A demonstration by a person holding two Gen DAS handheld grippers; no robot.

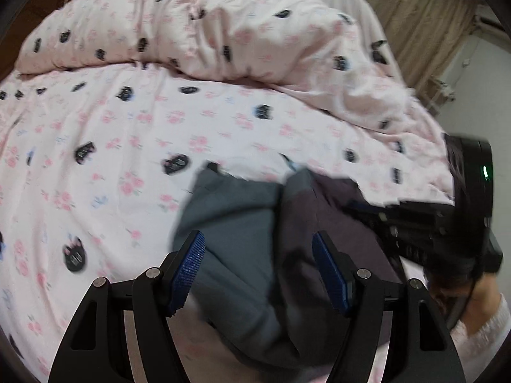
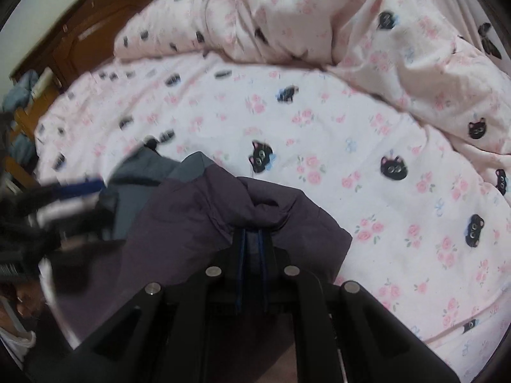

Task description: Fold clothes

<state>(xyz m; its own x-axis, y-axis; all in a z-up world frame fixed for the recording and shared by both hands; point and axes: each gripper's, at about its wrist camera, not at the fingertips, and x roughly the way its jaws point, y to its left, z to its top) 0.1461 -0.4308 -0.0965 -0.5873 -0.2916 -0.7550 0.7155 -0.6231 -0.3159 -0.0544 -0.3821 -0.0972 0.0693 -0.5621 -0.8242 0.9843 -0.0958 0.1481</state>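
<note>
A dark garment with a purple outer side (image 2: 204, 217) and grey-blue lining (image 1: 236, 223) lies bunched on the near edge of a bed. My left gripper (image 1: 258, 249) is open, its blue pads on either side of the garment's fold, not closed on it. My right gripper (image 2: 252, 236) is shut on a bunched fold of the purple fabric. The right gripper's black body shows at the right in the left wrist view (image 1: 447, 220). The left gripper appears blurred at the left in the right wrist view (image 2: 73, 191).
The bed sheet (image 1: 127, 146) is pink with roses and black cat faces. A rumpled matching duvet (image 1: 255, 41) is heaped at the back. A wooden headboard (image 2: 73, 38) and clutter stand to the left. A curtain (image 1: 415, 9) hangs beyond the bed.
</note>
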